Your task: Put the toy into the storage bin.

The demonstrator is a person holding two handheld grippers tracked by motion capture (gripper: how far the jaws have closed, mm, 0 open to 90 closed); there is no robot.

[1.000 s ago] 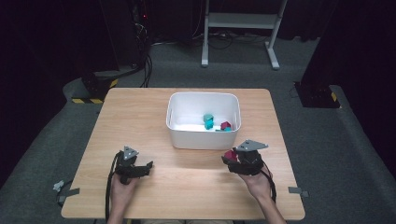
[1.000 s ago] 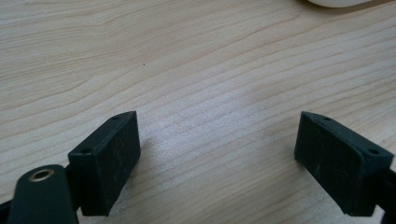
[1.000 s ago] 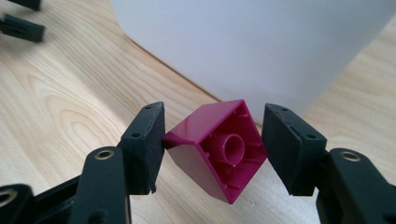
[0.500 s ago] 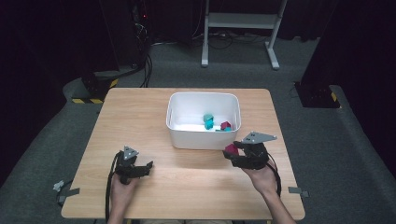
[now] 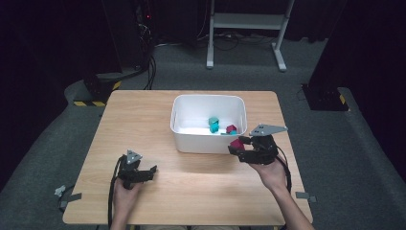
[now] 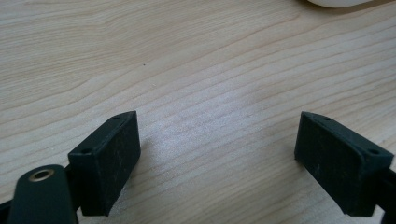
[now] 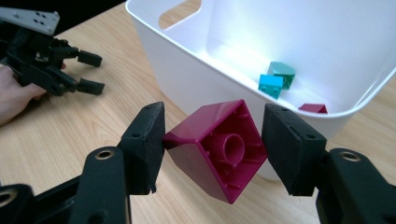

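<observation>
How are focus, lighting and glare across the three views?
High view: table well lit, surroundings very dark. Left gripper view: sharp wood grain, pale sheen between the jaws. Right gripper view: magenta block crisp, bin interior glaring white.

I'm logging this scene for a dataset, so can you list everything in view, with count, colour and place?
Table: one, light wood, centre of the high view.
Bin: one, white plastic, on the table's far middle.
Bricks in the bin: two teal together, one magenta beside them.
Held brick: one, magenta, hollow underside showing, gripped above the table at the bin's near right corner.
Stand: one, white metal, on the floor beyond the table.
Floor: grey carpet, cables at the far left.
Left tool: one, black, open, low over bare table, near left.
Right tool: one, black, shut on the held brick.
Hands: two, at the table's near edge.
</observation>
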